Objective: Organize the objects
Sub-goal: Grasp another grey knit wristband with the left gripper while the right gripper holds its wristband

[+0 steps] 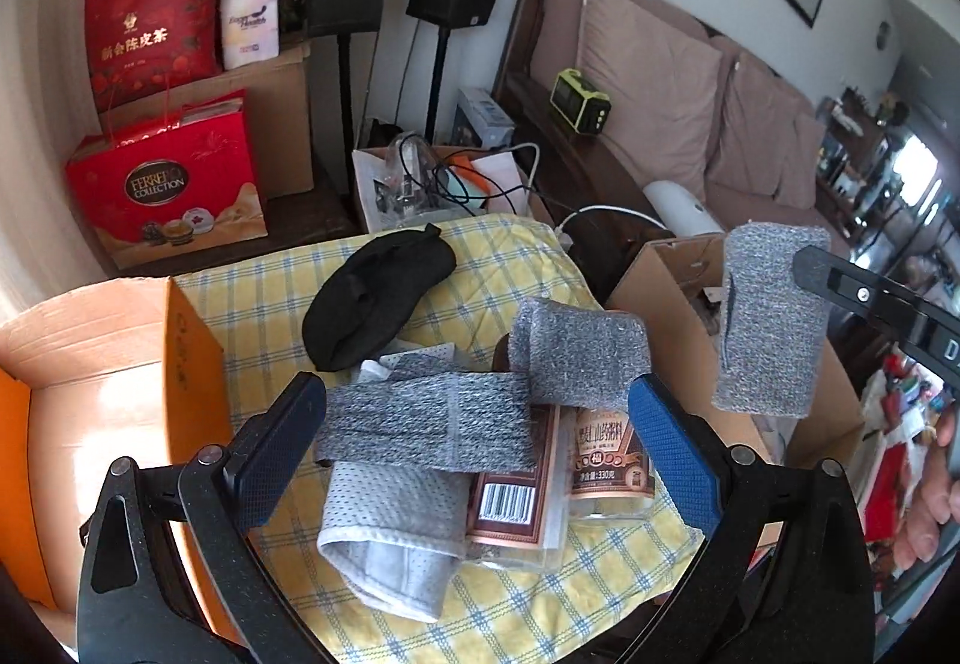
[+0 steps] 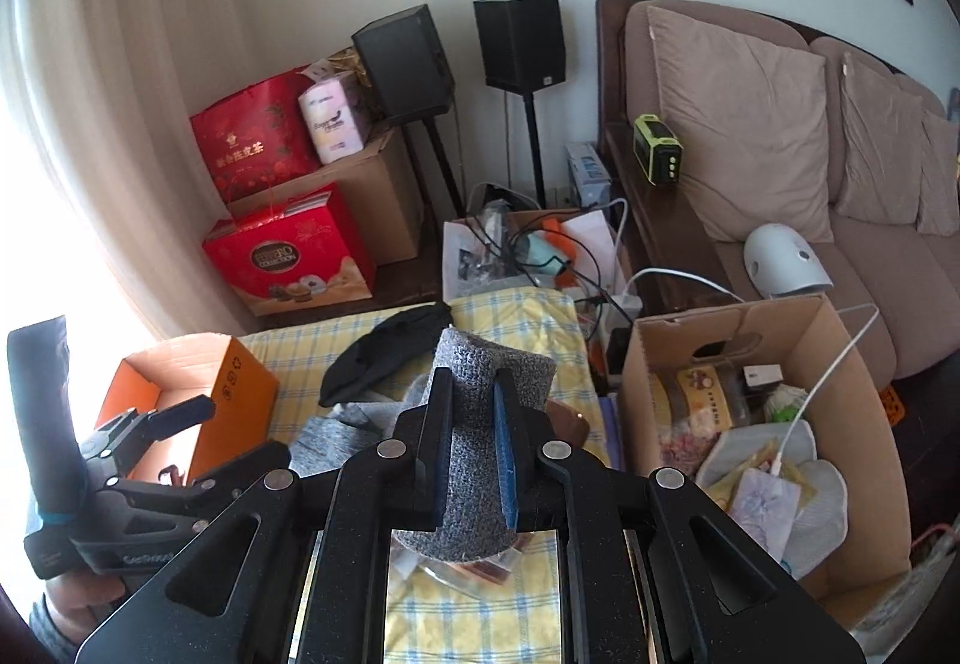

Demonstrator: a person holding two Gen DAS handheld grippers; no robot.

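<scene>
Living room corner: sofa [image 2: 780,153], speakers [image 2: 522,39], red gift boxes [image 2: 288,262], and a desk under a yellow checked cloth [image 1: 498,256].

On the cloth, a heap: black eye mask [image 1: 372,298], grey foam sleeves [image 1: 432,424], grey mesh cloth [image 1: 390,532], packaged jar [image 1: 612,466]. Beside it, an orange box [image 1: 120,394] at one edge and a brown cardboard box [image 2: 780,424] at the other. Right tool [image 2: 474,460] clenched on a grey foam piece [image 2: 480,394], held up off the heap near the brown box. Left tool [image 1: 474,442] released, jaws spread wide above the heap, gripping nothing.
</scene>
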